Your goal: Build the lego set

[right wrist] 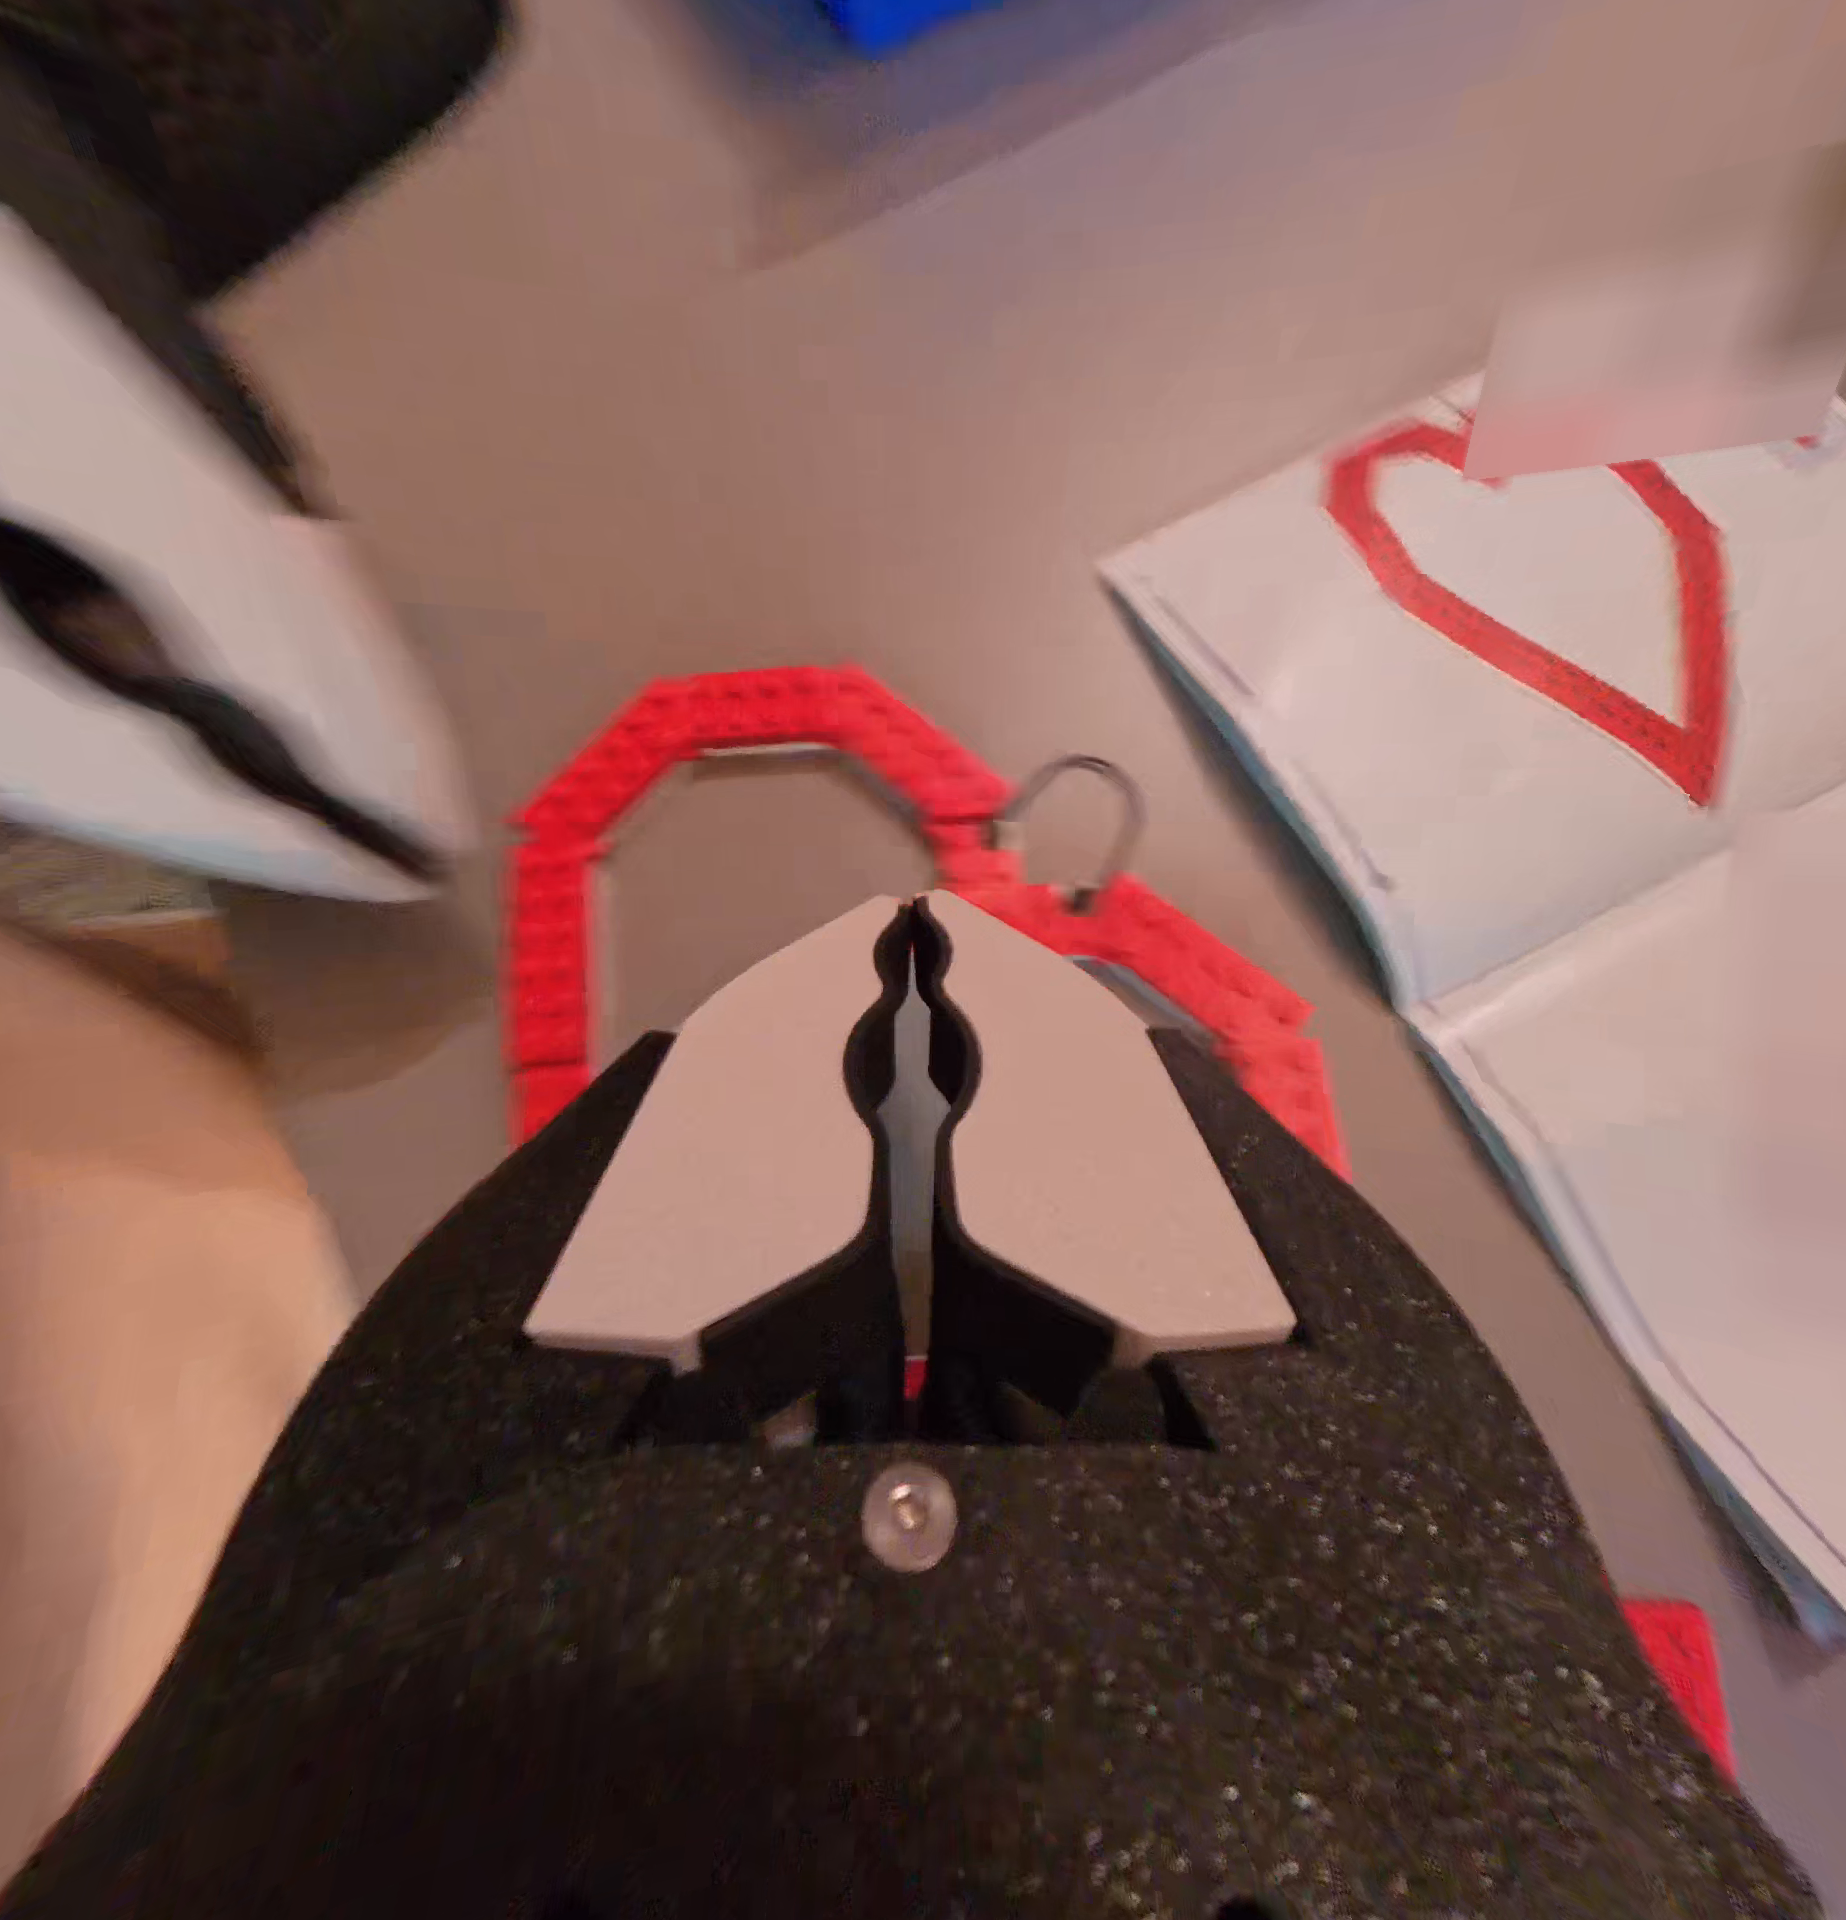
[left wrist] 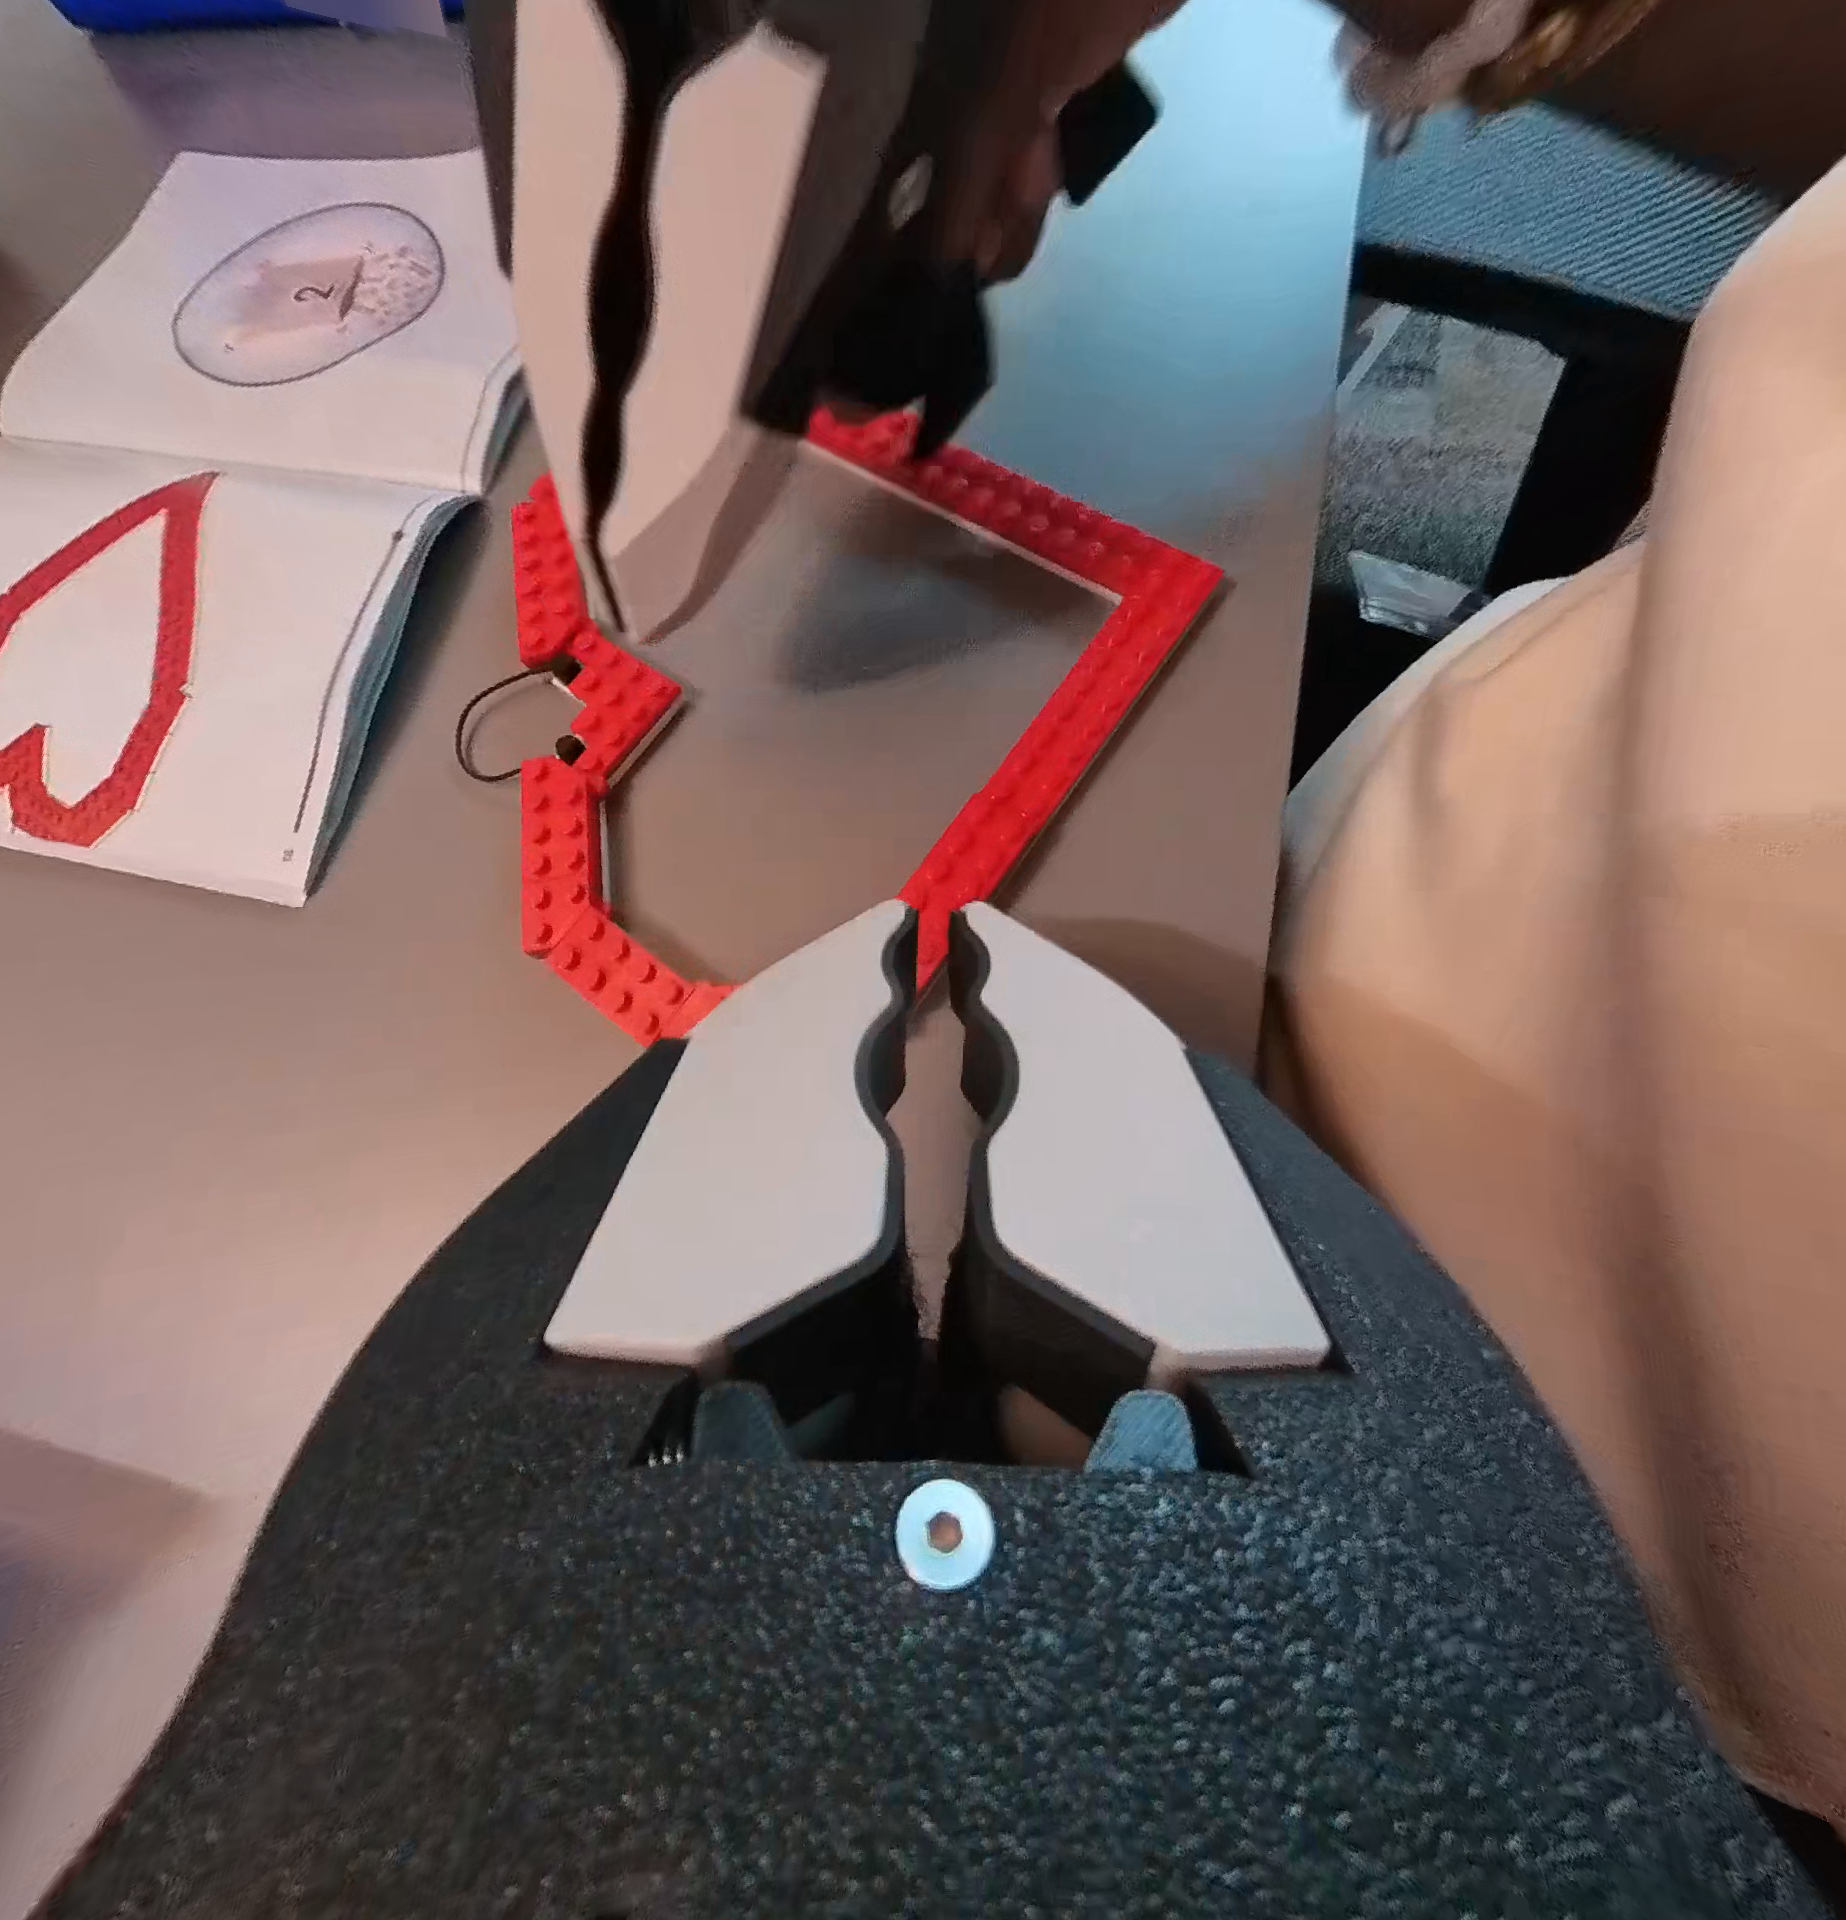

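A red Lego heart frame lies flat on the grey-brown table, with a black string loop at its notch. My left gripper is shut to a thin slit, its tips over the frame's near side; I cannot tell if they touch it. My right gripper is shut, tips at the notch between the two lobes of the frame, beside the loop. In the left wrist view the right gripper points down at the lobe edge. In the right wrist view the left gripper is blurred, just left of the frame.
An open instruction booklet showing a red heart outline lies beside the frame; it also shows in the right wrist view. The table edge runs close to the frame's point. A person's beige-clad limb and a dark chair are beyond it. The tips of one gripper are about 9 centimetres away from the tips of the other.
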The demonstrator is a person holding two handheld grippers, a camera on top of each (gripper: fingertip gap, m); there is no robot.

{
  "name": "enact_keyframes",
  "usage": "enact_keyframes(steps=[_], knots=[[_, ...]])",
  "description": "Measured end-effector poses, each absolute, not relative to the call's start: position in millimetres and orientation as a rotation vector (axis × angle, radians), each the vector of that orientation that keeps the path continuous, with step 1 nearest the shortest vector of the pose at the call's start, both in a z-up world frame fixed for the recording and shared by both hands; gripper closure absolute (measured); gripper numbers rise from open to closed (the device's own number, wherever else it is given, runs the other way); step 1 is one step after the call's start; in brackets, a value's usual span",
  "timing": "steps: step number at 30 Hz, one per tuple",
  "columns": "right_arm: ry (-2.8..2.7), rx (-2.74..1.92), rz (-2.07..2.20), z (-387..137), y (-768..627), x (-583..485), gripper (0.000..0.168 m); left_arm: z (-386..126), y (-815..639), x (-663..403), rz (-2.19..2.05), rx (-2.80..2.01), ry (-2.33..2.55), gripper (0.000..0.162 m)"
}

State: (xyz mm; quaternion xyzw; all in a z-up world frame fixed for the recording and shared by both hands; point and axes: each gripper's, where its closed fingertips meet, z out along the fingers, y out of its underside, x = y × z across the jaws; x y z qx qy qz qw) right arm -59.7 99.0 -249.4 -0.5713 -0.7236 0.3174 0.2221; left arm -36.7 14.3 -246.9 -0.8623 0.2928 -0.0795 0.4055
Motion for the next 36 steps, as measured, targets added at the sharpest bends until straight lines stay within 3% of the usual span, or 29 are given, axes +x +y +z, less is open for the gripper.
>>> enact_keyframes(steps=[3,17,19,21,27,33,36], knots=[[-2.094,-1.464,1.046,-236,53,-34,0.168,-256,24,-36,-0.119,-2.196,0.745,0.158],[-2.023,-1.468,0.884,-269,38,-38,0.168,-267,38,-46,-0.121,-2.259,0.609,0.162],[-1.977,-1.459,0.903,-262,47,-31,0.156,-267,38,-46,-0.162,-2.266,0.601,0.162],[-1.894,-1.536,0.897,-252,74,-7,0.133,-267,38,-46,-0.18,-2.264,0.598,0.162],[-1.503,-1.982,0.608,-255,206,101,0.136,-251,42,-48,-0.324,-2.155,0.484,0.158],[-1.503,-2.094,0.458,-280,206,78,0.122,-215,53,-84,-0.163,-2.002,0.295,0.156],[-1.428,-2.113,0.422,-280,214,73,0.147,-216,47,-84,-0.132,-2.026,0.36,0.155]])
